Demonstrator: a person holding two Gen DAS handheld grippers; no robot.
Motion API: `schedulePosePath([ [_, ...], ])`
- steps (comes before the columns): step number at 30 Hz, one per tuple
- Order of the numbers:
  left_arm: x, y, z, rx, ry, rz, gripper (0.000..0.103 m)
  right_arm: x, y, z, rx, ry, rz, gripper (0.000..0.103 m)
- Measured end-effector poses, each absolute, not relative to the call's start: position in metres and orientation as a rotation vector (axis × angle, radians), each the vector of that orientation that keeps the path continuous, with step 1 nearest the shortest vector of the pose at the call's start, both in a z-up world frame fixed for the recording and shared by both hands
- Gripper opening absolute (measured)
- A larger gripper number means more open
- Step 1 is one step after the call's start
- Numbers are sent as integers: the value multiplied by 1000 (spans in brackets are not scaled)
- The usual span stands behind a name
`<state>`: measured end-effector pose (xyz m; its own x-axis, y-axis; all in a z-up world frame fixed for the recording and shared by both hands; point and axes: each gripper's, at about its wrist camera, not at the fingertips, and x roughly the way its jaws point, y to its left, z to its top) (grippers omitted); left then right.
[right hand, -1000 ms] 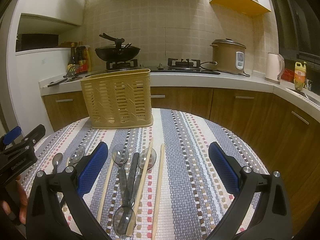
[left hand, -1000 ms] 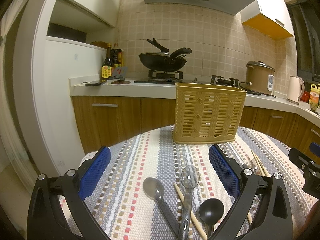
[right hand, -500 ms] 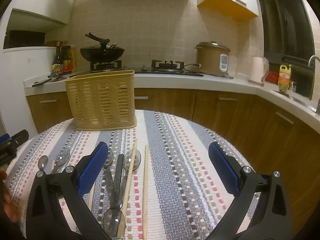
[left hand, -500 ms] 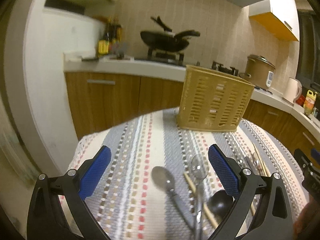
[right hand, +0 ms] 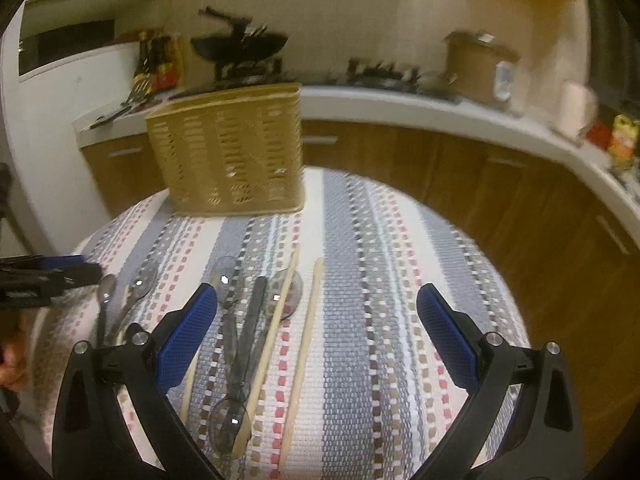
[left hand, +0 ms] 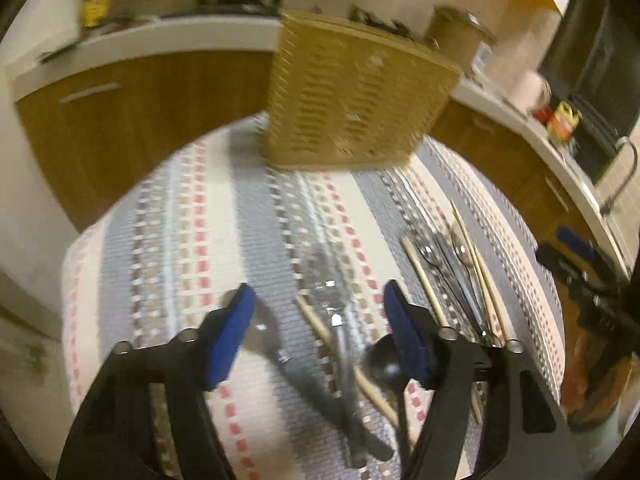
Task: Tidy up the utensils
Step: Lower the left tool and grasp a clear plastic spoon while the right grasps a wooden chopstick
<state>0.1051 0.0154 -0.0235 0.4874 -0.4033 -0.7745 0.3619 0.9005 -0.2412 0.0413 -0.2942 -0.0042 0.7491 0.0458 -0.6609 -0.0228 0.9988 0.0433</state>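
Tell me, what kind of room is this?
It looks like a home kitchen. There is a black wok on a gas stove, a rice cooker on the counter, and wooden cabinets under it.

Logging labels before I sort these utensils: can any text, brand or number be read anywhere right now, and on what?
None can be read.
Sauce bottles: labels blurred.
Rice cooker: panel blurred.
Yellow bottle: label blurred.
Left gripper: light marking, too small.

We hold our left gripper (left hand: pixel 320 328) tilted downward, its jaws just narrowing, nothing clamped. Our right gripper (right hand: pixel 318 312) hangs wide open, also angled down.
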Motion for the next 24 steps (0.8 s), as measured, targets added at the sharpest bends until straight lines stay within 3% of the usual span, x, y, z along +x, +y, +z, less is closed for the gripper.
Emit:
schedulePosePath([
  [1, 111, 8, -27, -20, 985, -461, 60, 53, -296, -5, 40, 780, 65, 88],
  [4, 128, -11, -37, 52, 1054, -459, 59, 86, -305, -12, 102, 940, 150, 68],
  [6, 138, -17, -41, 63, 1110, -459, 50, 104, -307, -15, 143, 1010, 185, 51],
  [10, 148, -32, -44, 124, 1165, -461, 49, 128, -298, -19, 147, 1098, 234, 45],
  [12, 156, -44, -48, 155, 1188, -454, 47, 137, -292, -24, 156, 1142, 244, 36],
  [16, 163, -60, -57, 204, 1213, -422, 40, 146, -281, -34, 115, 1188, 228, 34],
  [21, 171, -73, -62, 243, 1198, -384, 38, 141, -274, -44, 83, 1241, 220, 17],
  [24, 176, -77, -64, 240, 1195, -380, 38, 142, -275, -50, 92, 1265, 205, 16],
])
